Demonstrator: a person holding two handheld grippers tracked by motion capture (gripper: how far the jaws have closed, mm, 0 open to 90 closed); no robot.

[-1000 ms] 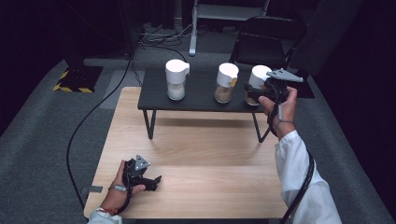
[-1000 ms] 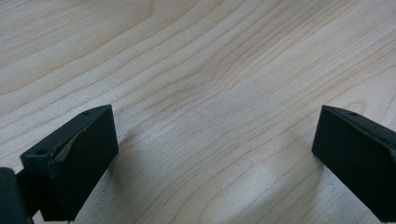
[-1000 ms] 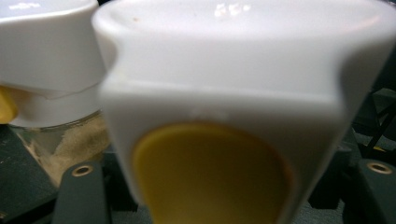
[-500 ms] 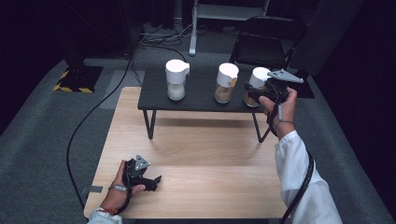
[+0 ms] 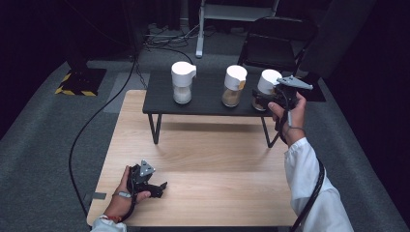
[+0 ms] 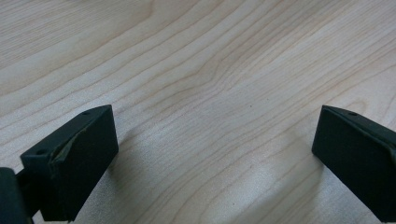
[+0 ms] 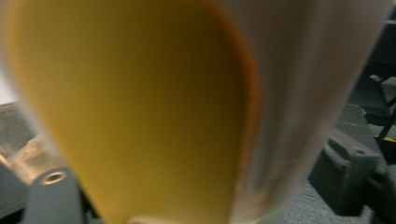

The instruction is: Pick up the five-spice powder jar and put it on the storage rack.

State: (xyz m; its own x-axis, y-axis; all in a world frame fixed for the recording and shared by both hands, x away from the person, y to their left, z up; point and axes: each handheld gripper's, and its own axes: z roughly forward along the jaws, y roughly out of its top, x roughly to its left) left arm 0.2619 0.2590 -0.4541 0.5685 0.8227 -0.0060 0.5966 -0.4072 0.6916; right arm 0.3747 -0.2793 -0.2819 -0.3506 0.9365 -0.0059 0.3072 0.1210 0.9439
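Note:
Three white-lidded jars stand on a low black table [image 5: 208, 102]: a left jar [image 5: 183, 83], a middle jar [image 5: 234, 87] and a right jar [image 5: 267, 80] with dark contents. My right gripper [image 5: 263, 100] is level at the right jar. Its jaws have just been opening, and the jar [image 7: 154, 102], with its blurred yellow label, stands between them while the right-hand jaw is clear of it. My left gripper [image 5: 158, 188] rests on the wooden table [image 5: 217, 159] near the front left. It stands open [image 6: 215, 140] over bare wood.
A dark chair [image 5: 278, 41] stands behind the black table. A black cable [image 5: 96, 118] runs over the grey floor to the left. Another cable hangs from the right sleeve [image 5: 309, 193].
The right hand has barely shifted at the right jar. The left hand and the three jars have kept still.

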